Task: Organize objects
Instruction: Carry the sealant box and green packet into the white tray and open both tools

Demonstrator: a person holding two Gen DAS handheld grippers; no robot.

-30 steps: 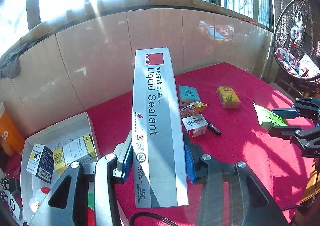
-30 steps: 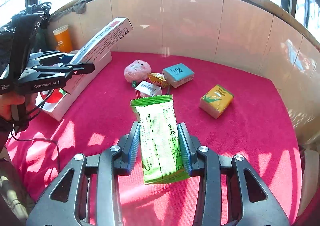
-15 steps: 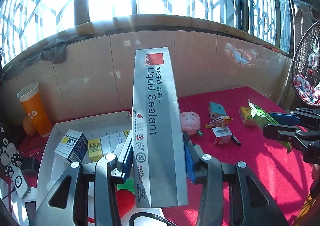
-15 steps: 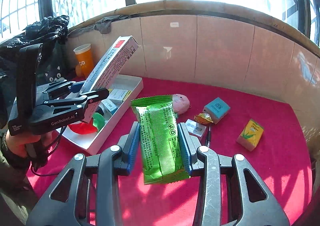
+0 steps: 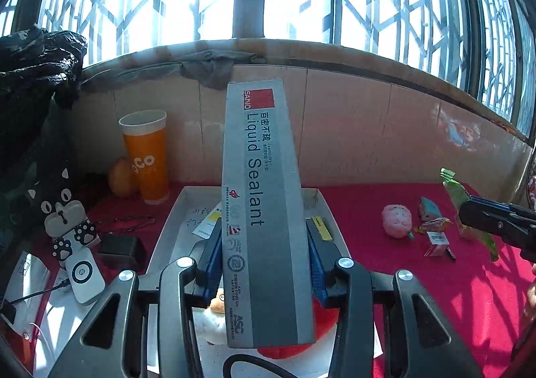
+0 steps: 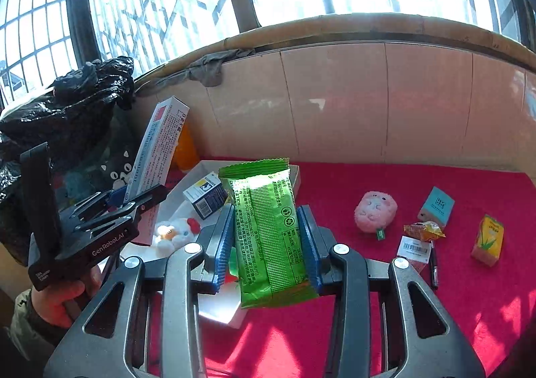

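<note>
A red-cloth surface (image 6: 418, 304) runs along a tiled wall under sunlit barred windows, with a shallow white cardboard tray (image 5: 167, 230) lying at its left end. The left gripper (image 5: 264, 264) is clamped on a long grey "Liquid Sealant" carton (image 5: 261, 197), which stands tilted up and away from the camera; a second ago that carton hung over bare red cloth with the tray off to the left, and now the tray lies directly beneath it, so this hand has arrived at the drop spot. The right gripper (image 6: 266, 244) is clenched on a green crinkled snack packet (image 6: 268, 234), and it too has swung from mid-surface toward the tray's right edge, which now sits just beyond the packet. Inside the tray lie a small dark-blue and white box (image 6: 206, 197) and a white plush toy with red trim (image 6: 174, 232). A pink plush (image 6: 375, 213), a teal box (image 6: 437, 205), a yellow juice carton (image 6: 487, 239), a barcode-labelled box (image 6: 413, 249) and an orange wrapper (image 6: 423, 230) lie loose toward the right edge. By the look of it, both loads are ready to be lowered and released; the long carton probably needs laying flat to fit.
</note>
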